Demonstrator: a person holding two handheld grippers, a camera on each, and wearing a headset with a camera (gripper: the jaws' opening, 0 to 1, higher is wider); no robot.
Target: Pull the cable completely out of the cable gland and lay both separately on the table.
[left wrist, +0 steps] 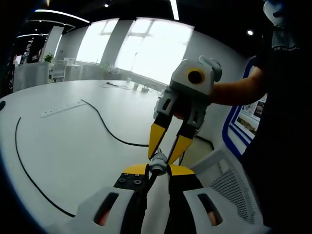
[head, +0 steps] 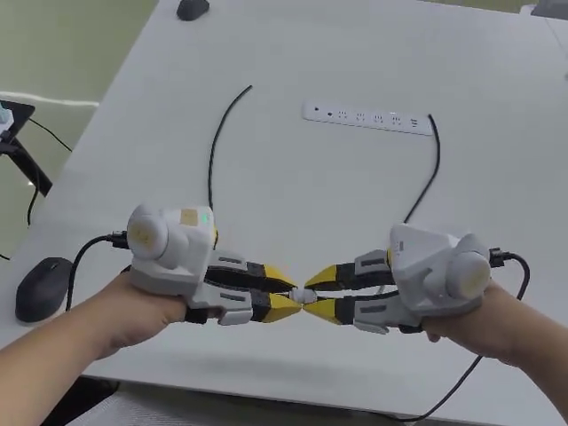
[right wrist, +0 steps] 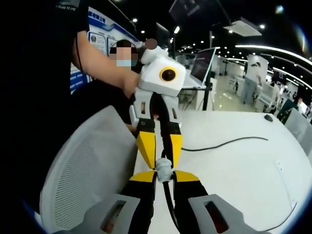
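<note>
A small grey-white cable gland (head: 303, 297) hangs above the table's near edge, between the tips of both grippers. My left gripper (head: 291, 295) comes in from the left, its jaws nearly together on the black cable (head: 213, 160) right beside the gland (left wrist: 157, 165). That cable runs back across the table to a free end. My right gripper (head: 312, 297) meets it from the right, shut on the gland (right wrist: 164, 170). A short stretch of cable (right wrist: 168, 197) passes back between the right jaws. How the tips touch the gland is partly hidden.
A white power strip (head: 366, 117) lies at the far middle of the grey table (head: 293, 195), its black cord (head: 433, 169) trailing toward my right hand. One dark mouse (head: 42, 287) sits at the left edge, another (head: 192, 9) at the far end. A mesh chair (right wrist: 83, 170) stands below.
</note>
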